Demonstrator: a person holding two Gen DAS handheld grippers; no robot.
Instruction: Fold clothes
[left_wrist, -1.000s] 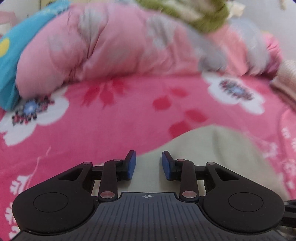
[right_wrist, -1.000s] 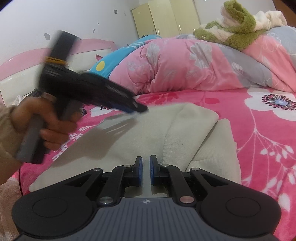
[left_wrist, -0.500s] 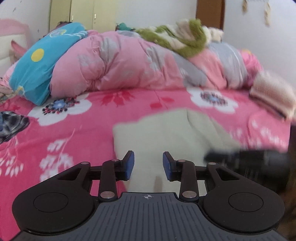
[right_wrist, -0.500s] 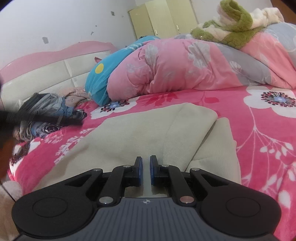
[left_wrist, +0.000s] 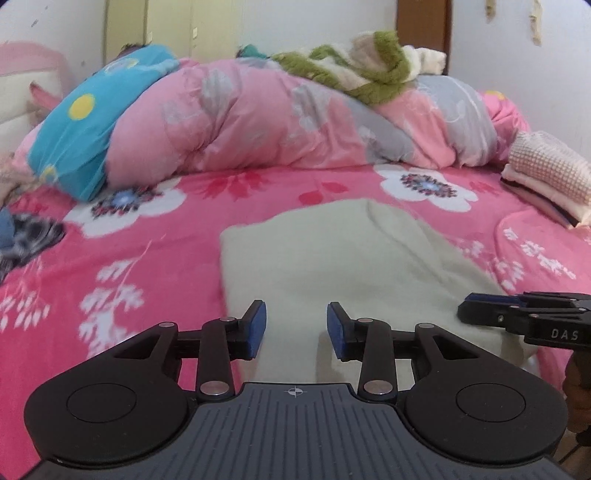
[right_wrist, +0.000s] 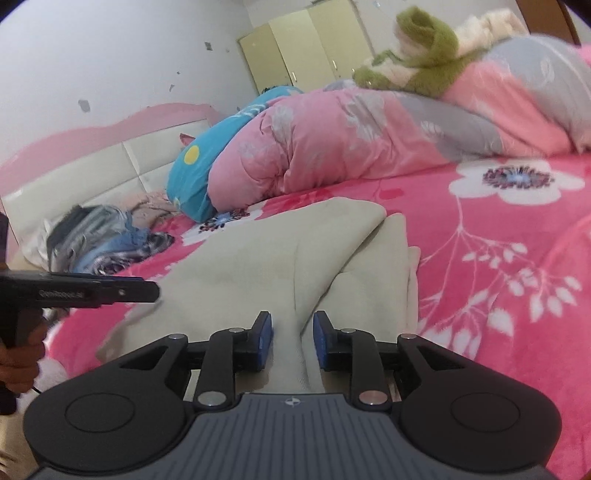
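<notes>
Left wrist view: the left gripper (left_wrist: 295, 325) hangs over the near edge of the cream garment (left_wrist: 343, 258), its blue fingers (left_wrist: 256, 326) parted with nothing pinched between them. The garment lies folded on the pink floral bedspread (left_wrist: 147, 243), running from the fingers toward 12 o'clock. At 3 o'clock the right gripper (left_wrist: 469, 308) reaches in from the frame edge over the garment's right side; from here I cannot tell how wide it stands. Only this view shows the stack of folded knitwear (left_wrist: 546, 177) at 2 o'clock. A rolled pink quilt (left_wrist: 258, 122) crosses the far side of the bed, with a blue pillow (left_wrist: 85, 125) at 10 o'clock.

Right wrist view: the right gripper (right_wrist: 291, 339) has just been opening, and its fingers (right_wrist: 264, 341) now stand apart either side of a raised fold of the garment (right_wrist: 280, 251) without pressing it. The left gripper (right_wrist: 147, 291) enters at 9 o'clock, seen side-on, held by a hand (right_wrist: 18, 358), its tip at the garment's left edge. This view alone shows the headboard (right_wrist: 110, 162), the heap of unfolded clothes (right_wrist: 103, 240) at 10 o'clock, and the wardrobe (right_wrist: 306, 48) at 12 o'clock.
</notes>
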